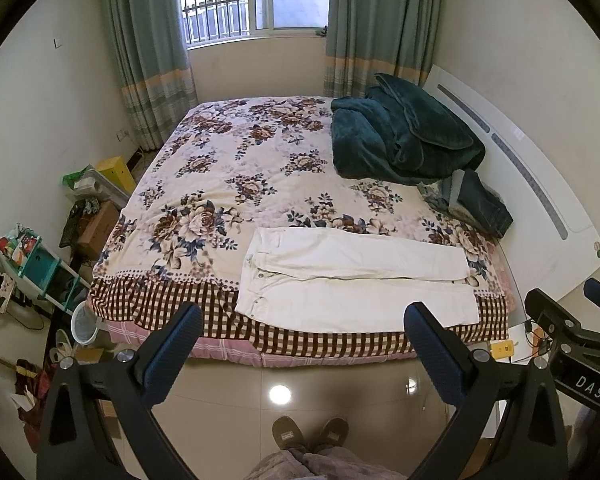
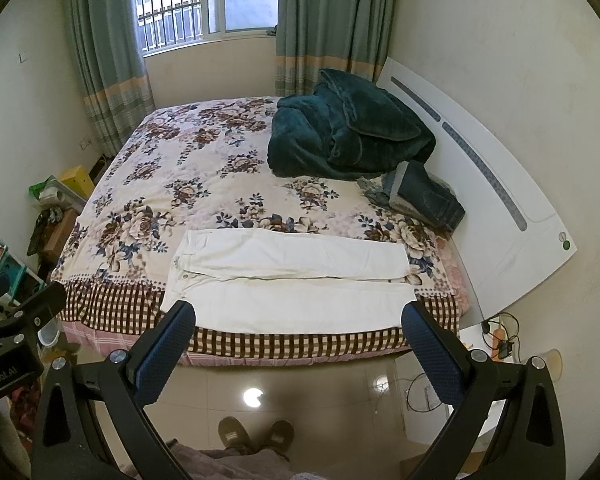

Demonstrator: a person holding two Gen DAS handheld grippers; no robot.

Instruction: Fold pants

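Bedroom, floral bedspread (image 1: pixel 228 168) on bed. White pants (image 1: pixel 352 276) flat along near edge, waist left, legs right. Left gripper (image 1: pixel 304 354) spread wide, empty, over floor, short of pants. Right gripper (image 2: pixel 298 350) likewise wide, empty. "DAS" readable on right gripper in left view.

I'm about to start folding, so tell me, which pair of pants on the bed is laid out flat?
The white pants near the bed's front edge, both legs spread flat side by side. The dark jeans by the headboard are bunched in a heap.
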